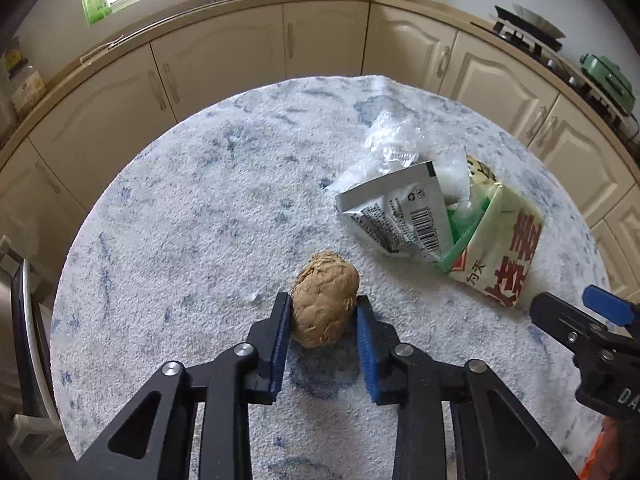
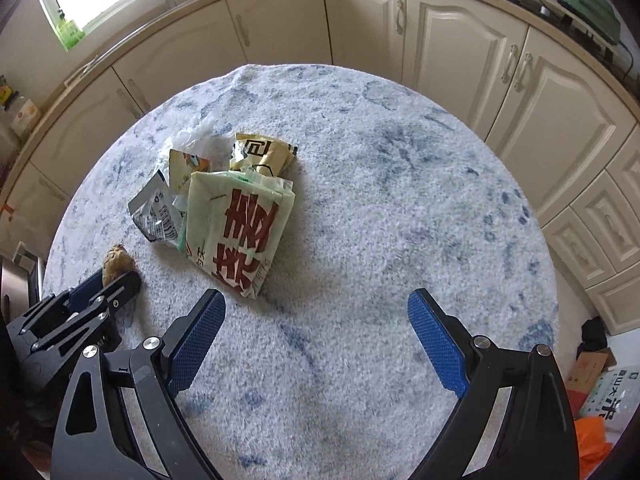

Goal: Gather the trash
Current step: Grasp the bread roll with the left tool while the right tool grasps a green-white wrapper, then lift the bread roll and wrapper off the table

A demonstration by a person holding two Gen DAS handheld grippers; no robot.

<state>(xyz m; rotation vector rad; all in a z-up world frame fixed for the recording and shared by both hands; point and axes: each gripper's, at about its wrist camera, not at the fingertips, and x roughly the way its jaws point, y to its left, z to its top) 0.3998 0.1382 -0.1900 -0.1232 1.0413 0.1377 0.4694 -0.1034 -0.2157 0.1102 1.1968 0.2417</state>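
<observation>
Left wrist view, from the left edge across: cream cabinet doors (image 1: 100, 120) curving round from 9 to 3 o'clock, behind a white rug flecked with blue (image 1: 200, 208). At centre, slightly toward 6 o'clock: left gripper (image 1: 323, 308), blue pads (image 1: 280, 344) pinching a brown, rough lump (image 1: 325, 304) from both sides, lump resting on the rug. No telling what the lump is made of. At 2 o'clock from the lump, well apart: a silver wrapper with a barcode (image 1: 400, 216), crumpled clear plastic (image 1: 392, 140) just behind it, and a pale green bag with red lettering (image 1: 500, 248) touching the wrapper's right side. At 4 o'clock, at the frame edge: right gripper (image 1: 576, 312), only partly seen.

Right wrist view, left to right: at 9 o'clock the left gripper (image 2: 116, 280), closed round the same lump (image 2: 116, 266). At 11 o'clock the wrapper heap: silver wrapper (image 2: 156, 212), pale green bag (image 2: 240, 232) lying over it, a yellow-brown packet (image 2: 260, 152) at the far end. Along the bottom, from 7 to 5 o'clock: right gripper (image 2: 316, 308), fingers (image 2: 200, 340) spread wide, nothing between them, bare rug (image 2: 400, 200) beneath. At 4 o'clock, off the rug: cardboard and orange plastic (image 2: 592, 440) on the floor.
</observation>
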